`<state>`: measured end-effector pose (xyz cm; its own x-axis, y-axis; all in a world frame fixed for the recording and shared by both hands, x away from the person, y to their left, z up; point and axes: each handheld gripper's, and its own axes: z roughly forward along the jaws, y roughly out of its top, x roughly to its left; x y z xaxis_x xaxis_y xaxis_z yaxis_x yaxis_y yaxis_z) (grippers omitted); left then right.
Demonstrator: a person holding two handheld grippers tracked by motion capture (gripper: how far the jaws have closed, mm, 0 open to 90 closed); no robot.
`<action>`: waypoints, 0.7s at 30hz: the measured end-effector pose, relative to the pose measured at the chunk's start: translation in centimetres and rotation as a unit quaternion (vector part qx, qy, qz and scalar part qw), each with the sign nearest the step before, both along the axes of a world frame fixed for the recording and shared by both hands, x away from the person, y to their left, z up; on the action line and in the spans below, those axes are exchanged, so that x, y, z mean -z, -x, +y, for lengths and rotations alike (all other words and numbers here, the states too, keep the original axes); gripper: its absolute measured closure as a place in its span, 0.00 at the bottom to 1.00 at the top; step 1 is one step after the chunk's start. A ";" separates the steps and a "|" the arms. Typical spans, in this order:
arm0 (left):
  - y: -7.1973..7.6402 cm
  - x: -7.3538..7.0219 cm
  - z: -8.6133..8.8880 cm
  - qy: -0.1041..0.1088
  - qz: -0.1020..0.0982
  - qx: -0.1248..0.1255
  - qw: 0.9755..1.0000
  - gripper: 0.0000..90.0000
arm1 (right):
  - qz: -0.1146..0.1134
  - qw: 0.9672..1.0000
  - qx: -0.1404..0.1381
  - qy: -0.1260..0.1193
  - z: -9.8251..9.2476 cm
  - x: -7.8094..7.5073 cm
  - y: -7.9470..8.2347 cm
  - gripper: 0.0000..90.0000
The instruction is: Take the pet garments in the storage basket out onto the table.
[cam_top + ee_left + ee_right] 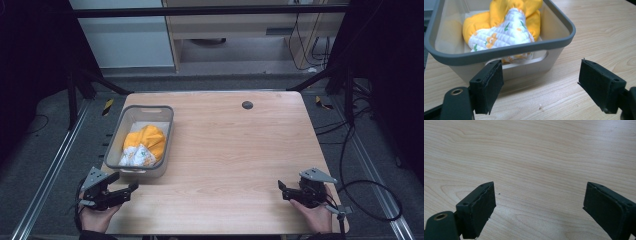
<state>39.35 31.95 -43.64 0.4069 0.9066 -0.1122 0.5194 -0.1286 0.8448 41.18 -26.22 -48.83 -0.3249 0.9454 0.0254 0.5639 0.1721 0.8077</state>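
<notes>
Left gripper point(540, 86) gapes empty before the grey bin point(506, 51) rim — right gripper point(539, 212) equally wide over bare table point(536, 157).

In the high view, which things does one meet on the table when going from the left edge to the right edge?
left gripper → grey bin with the yellow and white cloth inside it → dark round hole in the table top → right gripper

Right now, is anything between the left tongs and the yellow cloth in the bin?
Yes: the bin's near wall and grey rim stand between the open left tongs and the yellow cloth.
</notes>
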 end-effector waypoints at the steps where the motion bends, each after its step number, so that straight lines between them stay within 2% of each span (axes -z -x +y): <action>1: 0.0 0.0 0.0 0.000 0.000 0.000 1.000 0.21 | 0.000 1.000 0.000 0.000 0.0 0.0 0.0 0.12; 6: 0.1 -0.8 -0.1 0.007 -0.005 0.003 1.000 0.21 | 0.001 1.000 -0.001 0.002 0.1 0.0 0.0 0.12; 17: -0.1 -2.3 -0.4 0.007 -0.011 0.003 1.000 0.22 | 0.004 1.000 0.000 0.000 0.1 0.0 0.0 0.12; 21: -0.4 -3.3 -0.5 0.008 -0.019 0.006 1.000 0.23 | 0.003 1.000 0.002 0.005 0.1 0.1 0.0 0.12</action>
<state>39.70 31.41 -40.36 0.4215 0.9001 -0.1101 0.4848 -0.1211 0.8662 41.18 -26.12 -48.95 -0.3209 0.9470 0.0176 0.5687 0.1778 0.8031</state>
